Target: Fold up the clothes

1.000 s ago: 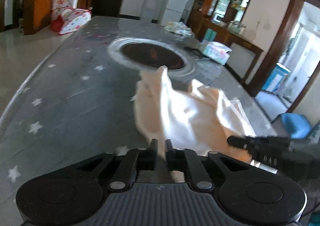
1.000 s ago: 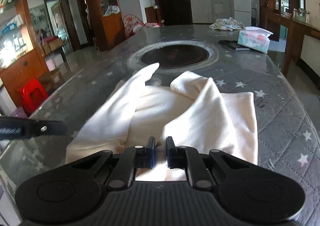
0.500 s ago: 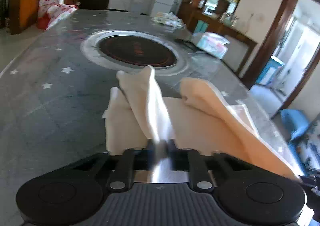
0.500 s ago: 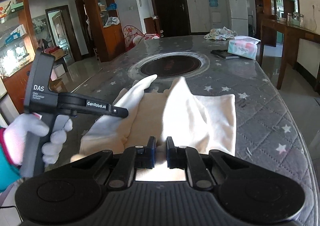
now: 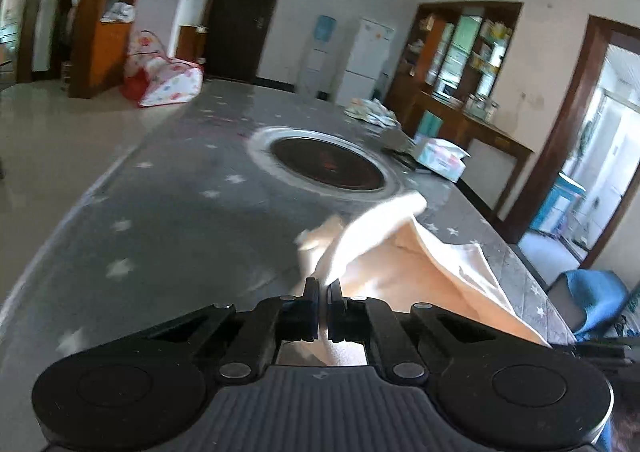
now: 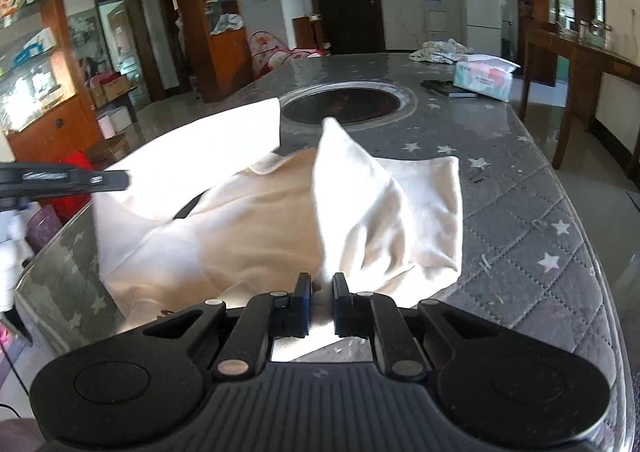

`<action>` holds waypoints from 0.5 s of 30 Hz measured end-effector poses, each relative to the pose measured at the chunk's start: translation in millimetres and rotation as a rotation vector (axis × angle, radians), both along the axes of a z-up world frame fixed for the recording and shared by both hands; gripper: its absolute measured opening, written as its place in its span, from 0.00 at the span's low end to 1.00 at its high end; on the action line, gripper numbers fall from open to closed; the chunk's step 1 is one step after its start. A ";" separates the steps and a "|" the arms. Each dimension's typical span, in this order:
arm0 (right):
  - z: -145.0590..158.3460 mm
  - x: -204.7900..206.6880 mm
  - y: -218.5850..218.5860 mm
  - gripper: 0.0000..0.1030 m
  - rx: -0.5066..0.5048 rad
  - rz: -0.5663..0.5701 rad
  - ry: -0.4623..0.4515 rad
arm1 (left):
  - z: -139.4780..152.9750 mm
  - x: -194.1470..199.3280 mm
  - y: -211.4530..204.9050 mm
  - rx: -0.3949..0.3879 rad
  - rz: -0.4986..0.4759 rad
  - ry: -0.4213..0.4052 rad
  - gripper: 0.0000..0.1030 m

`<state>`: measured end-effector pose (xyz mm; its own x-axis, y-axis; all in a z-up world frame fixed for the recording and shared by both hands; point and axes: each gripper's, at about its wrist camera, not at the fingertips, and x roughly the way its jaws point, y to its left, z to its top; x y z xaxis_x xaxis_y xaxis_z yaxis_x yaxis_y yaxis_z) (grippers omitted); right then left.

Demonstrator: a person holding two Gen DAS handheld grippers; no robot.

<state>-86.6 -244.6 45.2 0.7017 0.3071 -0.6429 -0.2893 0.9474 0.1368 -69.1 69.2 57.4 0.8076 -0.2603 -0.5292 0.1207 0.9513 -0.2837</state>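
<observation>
Cream garment (image 6: 280, 219): we see it lying on the near end of the table (image 6: 532, 211), partly lifted, with two flaps raised towards the middle.
Left gripper (image 5: 323, 292): we find its jaws narrow, pinching one raised flap of the cloth, which stretches bright and blurred away from the fingertips.
Right gripper (image 6: 321, 286): its jaws are narrow too, clamped on the other flap, which stands up in a peak just ahead.
Table: we note a grey quilted cover with white stars and a round dark inset (image 6: 344, 103) beyond the cloth.
Tissue pack (image 6: 482, 77): it sits on the far right of the table, well apart from the garment.
Crumpled cloth (image 6: 440, 49): it lies at the far edge.
</observation>
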 end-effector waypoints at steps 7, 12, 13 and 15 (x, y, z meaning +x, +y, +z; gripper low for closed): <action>5.4 -1.8 3.2 0.16 0.010 0.090 0.031 | -27.6 -24.8 30.4 0.031 0.051 0.165 0.09; 16.3 8.0 3.9 0.31 0.053 0.150 0.030 | -20.7 -11.2 31.5 0.071 0.027 0.160 0.28; 17.9 12.0 4.3 0.32 0.051 0.151 0.024 | -17.1 -8.0 29.9 0.081 0.013 0.144 0.42; 21.1 20.1 5.2 0.34 0.049 0.153 0.013 | -10.2 -1.2 26.1 0.101 -0.012 0.121 0.48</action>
<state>-66.5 -239.5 66.3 0.6358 0.4411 -0.6334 -0.4279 0.8844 0.1863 -70.3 95.4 47.2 0.7336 -0.2100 -0.6463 0.1029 0.9744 -0.1998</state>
